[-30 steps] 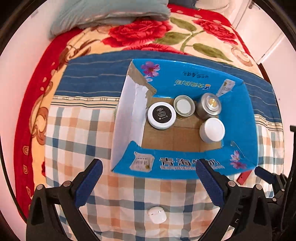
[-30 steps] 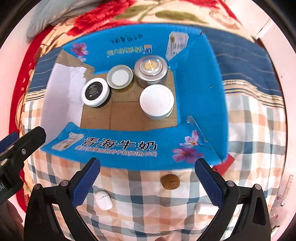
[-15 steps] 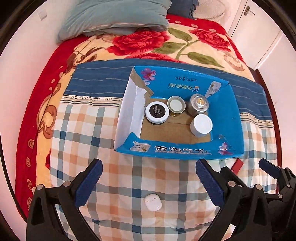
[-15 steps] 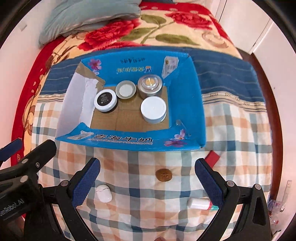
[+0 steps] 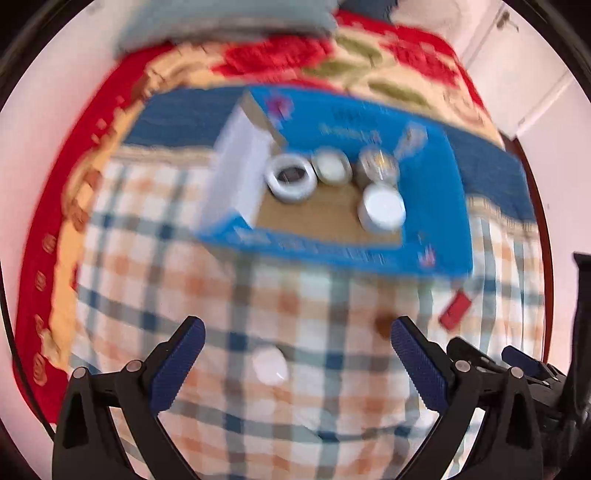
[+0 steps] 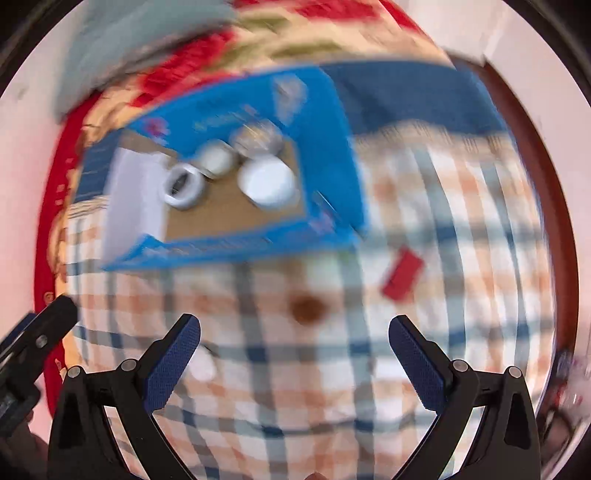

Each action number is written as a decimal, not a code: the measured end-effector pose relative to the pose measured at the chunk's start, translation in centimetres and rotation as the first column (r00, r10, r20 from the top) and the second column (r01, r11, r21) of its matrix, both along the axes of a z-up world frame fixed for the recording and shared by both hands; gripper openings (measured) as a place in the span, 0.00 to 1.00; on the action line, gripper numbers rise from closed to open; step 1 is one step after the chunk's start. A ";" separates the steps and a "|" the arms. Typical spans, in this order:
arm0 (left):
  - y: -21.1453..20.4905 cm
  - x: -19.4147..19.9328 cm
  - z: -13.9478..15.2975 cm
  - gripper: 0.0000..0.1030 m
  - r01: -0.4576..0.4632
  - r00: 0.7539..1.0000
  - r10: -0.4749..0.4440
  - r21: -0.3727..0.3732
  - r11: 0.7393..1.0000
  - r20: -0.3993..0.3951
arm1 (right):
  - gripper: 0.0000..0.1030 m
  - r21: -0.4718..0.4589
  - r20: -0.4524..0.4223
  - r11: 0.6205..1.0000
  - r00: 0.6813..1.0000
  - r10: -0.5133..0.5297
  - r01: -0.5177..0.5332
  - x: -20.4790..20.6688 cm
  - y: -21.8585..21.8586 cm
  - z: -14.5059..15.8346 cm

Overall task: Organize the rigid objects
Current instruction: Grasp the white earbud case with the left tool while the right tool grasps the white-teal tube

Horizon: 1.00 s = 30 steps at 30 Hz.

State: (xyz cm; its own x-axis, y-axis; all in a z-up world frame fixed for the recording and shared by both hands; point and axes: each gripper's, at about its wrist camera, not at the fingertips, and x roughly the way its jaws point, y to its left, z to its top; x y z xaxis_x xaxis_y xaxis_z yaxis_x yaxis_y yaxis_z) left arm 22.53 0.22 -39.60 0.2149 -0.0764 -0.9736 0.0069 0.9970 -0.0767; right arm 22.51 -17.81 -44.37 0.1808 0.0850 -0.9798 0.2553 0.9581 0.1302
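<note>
Both views are blurred by motion. A blue cardboard box (image 5: 436, 192) (image 6: 332, 122) lies open on the checked bedspread and holds several round tins and jars, among them a white-lidded jar (image 5: 382, 206) (image 6: 267, 181) and a black-topped jar (image 5: 291, 179) (image 6: 183, 186). On the bedspread lie a small white case (image 5: 269, 363) (image 6: 201, 363), a brown disc (image 5: 384, 323) (image 6: 306, 308) and a red flat piece (image 5: 456, 312) (image 6: 402, 275). My left gripper (image 5: 295, 362) is open and empty above the white case. My right gripper (image 6: 295, 360) is open and empty, just near of the brown disc.
A grey pillow (image 5: 229, 26) lies at the head of the bed on a red rose blanket (image 5: 295, 55). White walls flank the bed, and a door (image 5: 532, 77) stands at the right. The other gripper shows at the frame edges (image 5: 524, 365) (image 6: 33, 339).
Both grippers have pulled back from the box and swung, so the box sits farther off and tilted. The brown disc and red piece now show in the left wrist view. Jaws stay open.
</note>
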 end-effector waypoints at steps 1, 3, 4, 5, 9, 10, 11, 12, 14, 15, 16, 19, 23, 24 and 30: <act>-0.8 -0.4 -1.3 1.00 0.004 1.000 -0.005 -0.008 1.000 -0.028 | 1.00 -0.006 -0.045 1.000 0.999 -0.012 0.011 -0.7 -1.2 -1.5; -2.2 -1.0 -3.6 1.00 0.009 0.998 -0.010 -0.012 1.000 -0.067 | 1.00 -0.015 -0.137 1.000 0.991 -0.006 0.004 -2.3 -3.4 -4.6; -2.9 -1.3 -4.8 1.00 0.013 0.996 -0.014 -0.016 1.000 -0.086 | 1.00 -0.021 -0.171 1.000 0.985 0.013 -0.016 -3.0 -4.1 -6.0; -3.5 -1.5 -5.7 1.00 0.015 0.995 -0.017 -0.016 1.000 -0.097 | 1.00 -0.053 -0.213 0.996 0.976 0.052 -0.064 -3.8 -4.7 -7.7; -5.4 -2.8 -8.1 1.00 0.031 0.991 -0.032 -0.011 0.999 -0.133 | 1.00 -0.164 -0.343 0.949 0.918 0.201 -0.269 -6.1 -5.4 -12.7; -5.5 -3.1 -8.5 1.00 0.033 0.990 -0.034 -0.009 0.999 -0.139 | 1.00 -0.185 -0.367 0.933 0.903 0.224 -0.307 -6.4 -5.5 -13.7; -5.5 -3.4 -8.8 1.00 0.034 0.989 -0.035 -0.004 0.999 -0.145 | 1.00 -0.204 -0.397 0.913 0.883 0.251 -0.352 -6.8 -5.5 -14.9; -5.3 -3.7 -9.1 1.00 0.033 0.988 -0.032 0.004 0.999 -0.150 | 0.94 -0.213 -0.427 0.892 0.859 0.282 -0.399 -7.1 -5.5 -16.3; -4.7 -4.0 -9.6 1.00 0.021 0.987 -0.019 0.013 1.000 -0.160 | 0.74 -0.222 -0.457 0.864 0.831 0.318 -0.453 -7.5 -5.6 -18.2; -4.1 -4.2 -9.8 1.00 0.010 0.987 -0.007 0.019 1.000 -0.163 | 0.67 -0.230 -0.470 0.844 0.814 0.340 -0.485 -7.6 -5.5 -19.2; -3.5 -4.3 -9.9 1.00 -0.002 0.986 0.006 0.024 1.000 -0.167 | 0.63 -0.227 -0.474 0.841 0.810 0.346 -0.492 -7.7 -5.5 -19.7; -1.1 -4.2 -10.2 1.00 -0.056 0.982 0.063 0.040 0.998 -0.176 | 0.48 -0.191 -0.469 0.877 0.826 0.313 -0.440 -7.3 -5.3 -19.8; 2.1 -3.5 -10.7 1.00 -0.125 0.972 0.135 0.061 0.990 -0.190 | 0.41 0.042 -0.457 0.989 0.878 0.144 -0.140 -6.6 -5.4 -18.8; 2.8 -3.3 -11.1 1.00 -0.133 0.970 0.146 0.081 0.988 -0.195 | 0.41 0.076 -0.453 0.993 0.885 0.113 -0.088 -6.5 -5.2 -18.7; 6.2 -2.7 -15.7 1.00 -0.174 0.925 0.188 0.072 0.982 -0.329 | 0.45 0.118 -0.447 0.987 0.894 -0.042 0.105 -6.1 -3.7 -20.1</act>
State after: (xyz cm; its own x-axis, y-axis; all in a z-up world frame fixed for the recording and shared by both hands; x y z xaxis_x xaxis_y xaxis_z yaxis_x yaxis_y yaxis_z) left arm 19.78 6.39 -55.27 -0.1152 -0.0253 -0.9930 -0.1932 0.9812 -0.0025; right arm 16.39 -21.52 -64.51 -0.2566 0.2255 -0.9398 0.3860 0.9154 0.1143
